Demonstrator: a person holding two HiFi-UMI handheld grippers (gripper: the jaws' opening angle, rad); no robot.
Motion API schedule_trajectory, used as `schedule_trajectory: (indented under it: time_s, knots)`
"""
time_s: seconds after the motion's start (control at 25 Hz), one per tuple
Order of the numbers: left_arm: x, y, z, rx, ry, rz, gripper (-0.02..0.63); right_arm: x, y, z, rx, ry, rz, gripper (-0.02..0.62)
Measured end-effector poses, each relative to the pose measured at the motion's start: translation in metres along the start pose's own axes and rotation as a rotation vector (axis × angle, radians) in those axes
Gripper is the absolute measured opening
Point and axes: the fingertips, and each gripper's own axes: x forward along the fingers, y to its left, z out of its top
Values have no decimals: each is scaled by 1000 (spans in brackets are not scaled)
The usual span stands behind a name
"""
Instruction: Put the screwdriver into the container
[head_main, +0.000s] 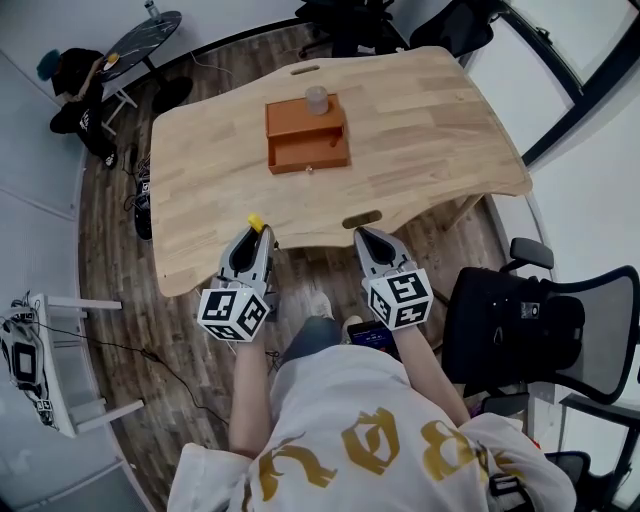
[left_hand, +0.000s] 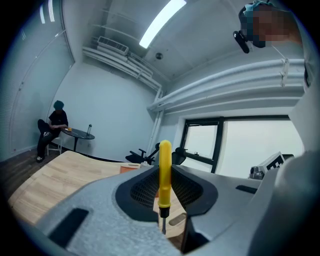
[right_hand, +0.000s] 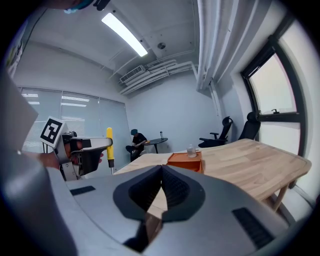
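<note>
Vertically, screwdriver (left_hand: 165, 170) in left gripper (head_main: 256, 234), right gripper (right_hand: 161, 171) closed

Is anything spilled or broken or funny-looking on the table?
Nothing looks spilled or broken. The orange container sits on the table with its drawer pulled open, and a small clear jar stands upright on top. The yellow screwdriver is held upright in the left gripper jaws.

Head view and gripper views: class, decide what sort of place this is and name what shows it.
Probably an office or meeting room: a large pale wooden table, a black mesh swivel chair, and a long ceiling strip light above big black-framed windows.
</note>
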Motion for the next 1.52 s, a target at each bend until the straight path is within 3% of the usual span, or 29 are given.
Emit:
schedule_trajectory:
  time_s: [0.28, 0.72, 1.28, 1.52]
  knots:
    - [17, 15, 6, 0, 15, 8, 75, 21, -1, -1, 19, 16, 17, 11]
    - [109, 32, 4, 23, 62, -91, 75, 82, -55, 9, 61, 32, -60, 11]
    - [200, 179, 13, -45, 122, -98, 75, 245, -69, 21, 82, 111, -101, 11]
    - [228, 223, 22, -87, 118, -142, 75, 282, -68, 24, 64, 138, -137, 11]
